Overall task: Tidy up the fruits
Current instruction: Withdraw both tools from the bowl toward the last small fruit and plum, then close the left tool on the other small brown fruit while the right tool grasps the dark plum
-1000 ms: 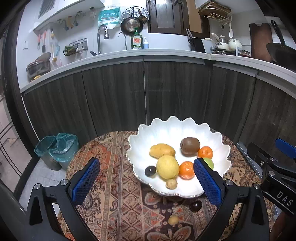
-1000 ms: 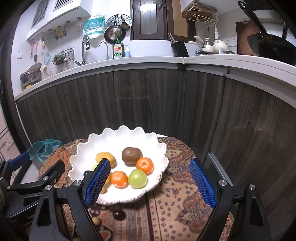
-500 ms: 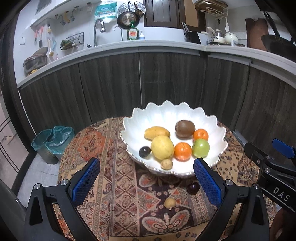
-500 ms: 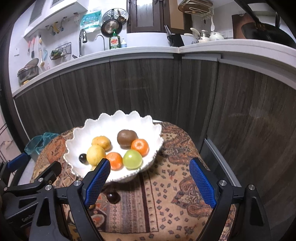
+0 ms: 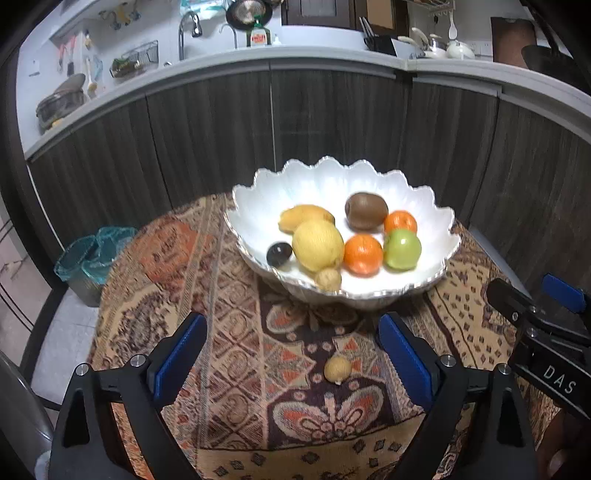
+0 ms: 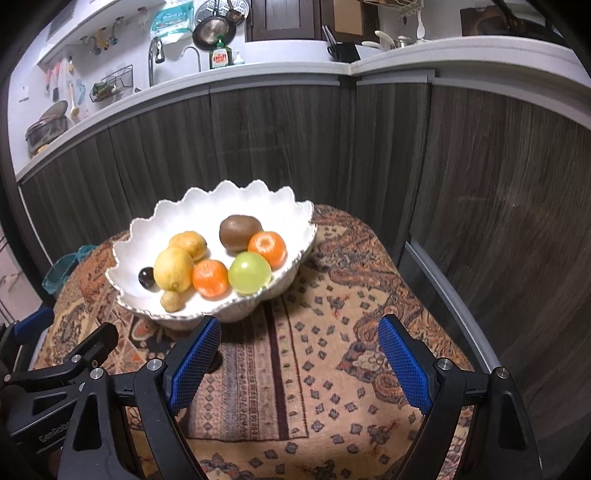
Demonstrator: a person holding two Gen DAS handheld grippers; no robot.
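1. The left gripper (image 5: pixel 291 354) has its two blue pads wide apart, and nothing is pressed between them. Its jaws have just been closing a little, but they hold no fruit.
2. Between the left pads, on the patterned cloth (image 5: pixel 229 314), lies a small tan fruit (image 5: pixel 337 368). It is nearer to the right pad, and it touches neither pad.
3. The right gripper (image 6: pixel 299 358) also has its pads well apart, with only cloth visible between them.
4. Behind the left pad of the right gripper there is a dark spot on the cloth; I cannot tell what it is.
5. Beyond both grippers stands the white scalloped bowl (image 5: pixel 332 177) on the cloth. The tan fruit on the cloth is in front of the bowl, apart from it.
6. In the bowl there are: a lemon (image 5: pixel 317 244) in the front middle, a yellow mango-like fruit (image 5: pixel 304 216) just behind it and touching it, a kiwi (image 5: pixel 365 210) at the back, and two oranges. One orange (image 5: pixel 363 254) is at the front, beside the lemon; the other orange (image 5: pixel 400 221) is at the back, beside the kiwi.
7. A green apple (image 5: pixel 402 248) sits at the right side, between the two oranges and touching them. A small dark fruit (image 5: pixel 279 253) is at the left of the lemon, and a second small tan fruit (image 5: pixel 327 278) is at the front rim, under the lemon.
8. Behind the table are dark wooden cabinets (image 5: pixel 332 114) and a counter with a sink tap (image 5: pixel 186 31). A bin with a teal bag (image 5: pixel 92 254) stands on the floor at the left.
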